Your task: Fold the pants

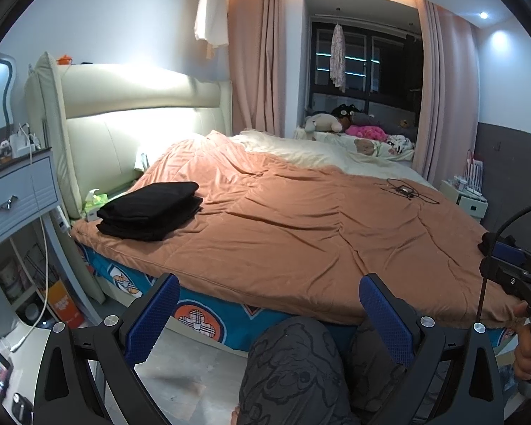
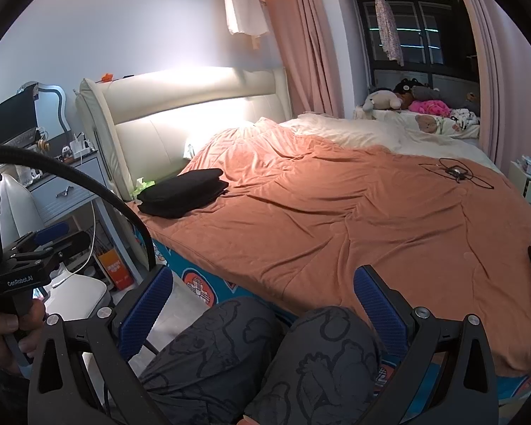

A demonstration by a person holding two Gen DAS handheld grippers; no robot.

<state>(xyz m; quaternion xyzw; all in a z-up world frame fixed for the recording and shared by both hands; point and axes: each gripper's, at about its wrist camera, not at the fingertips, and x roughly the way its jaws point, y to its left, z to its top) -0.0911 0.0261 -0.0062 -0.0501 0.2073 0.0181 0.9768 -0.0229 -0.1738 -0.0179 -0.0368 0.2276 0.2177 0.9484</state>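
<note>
A: Left wrist view. Black pants (image 1: 151, 209) lie folded in a compact stack on the orange quilt (image 1: 301, 226), near the bed's corner by the headboard (image 1: 131, 120). Left hand-held gripper (image 1: 269, 318) hangs off the bed edge above the person's knees (image 1: 293, 364), fingers spread wide, nothing between them.

B: Any loose leg or waistband?

A: None visible; edges look squared, layers stacked.

B: Right wrist view?

A: Same stack (image 2: 182, 192), beside a green tissue pack (image 2: 143, 185). Right hand-held gripper (image 2: 262, 304) is also spread apart and empty, well apart from the pants. A cable (image 2: 455, 171) lies far across the quilt.

B: Judgement?

A: Folding looks finished. At most a tidy-up remains.
</note>
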